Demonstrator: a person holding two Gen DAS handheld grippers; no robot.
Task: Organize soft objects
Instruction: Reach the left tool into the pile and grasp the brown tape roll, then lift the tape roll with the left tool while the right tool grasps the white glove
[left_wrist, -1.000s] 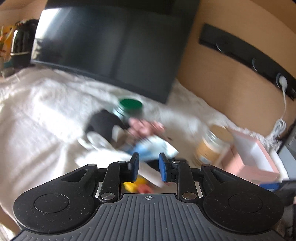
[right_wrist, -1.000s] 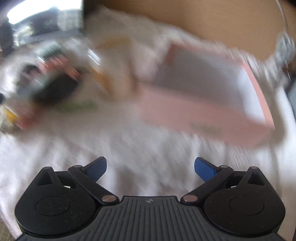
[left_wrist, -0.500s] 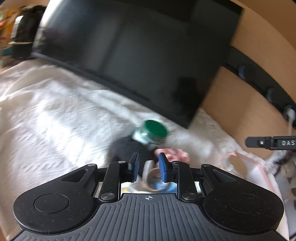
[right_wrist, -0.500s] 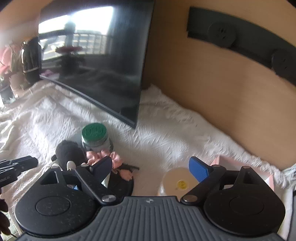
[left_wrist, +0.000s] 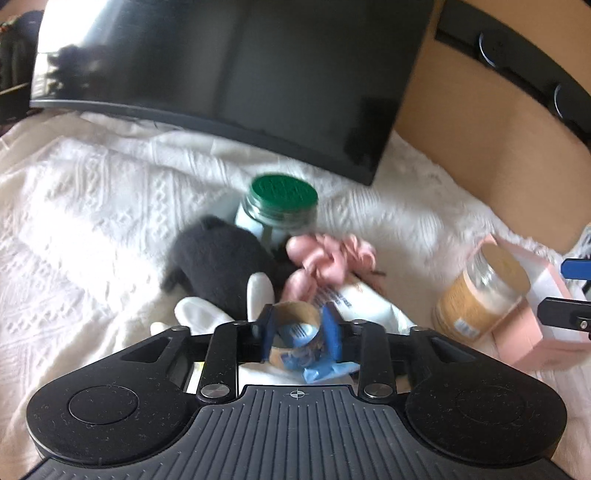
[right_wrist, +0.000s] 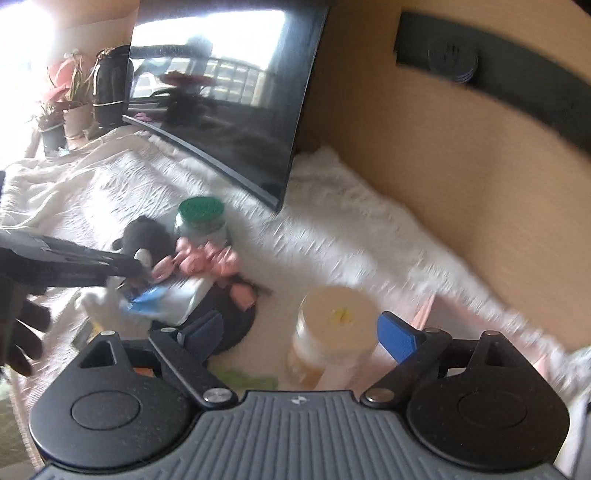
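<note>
Left gripper (left_wrist: 300, 329) straddles cardboard roll (left_wrist: 295, 320); labels illegible.

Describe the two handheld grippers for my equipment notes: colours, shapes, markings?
Both look alike. The left gripper and right gripper each have two blue pads on black linkage arms with silver pivot screws, two rounded black housings with a circular disc each, and a grey ribbed centre plate bearing a small crosshair mark. No cables show. A dark glove shows at the right view's edge.

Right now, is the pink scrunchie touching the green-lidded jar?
Cannot tell. In both wrist views the pink scrunchie overlaps the foot of the green-lidded jar, but blur hides any contact or gap.
</note>
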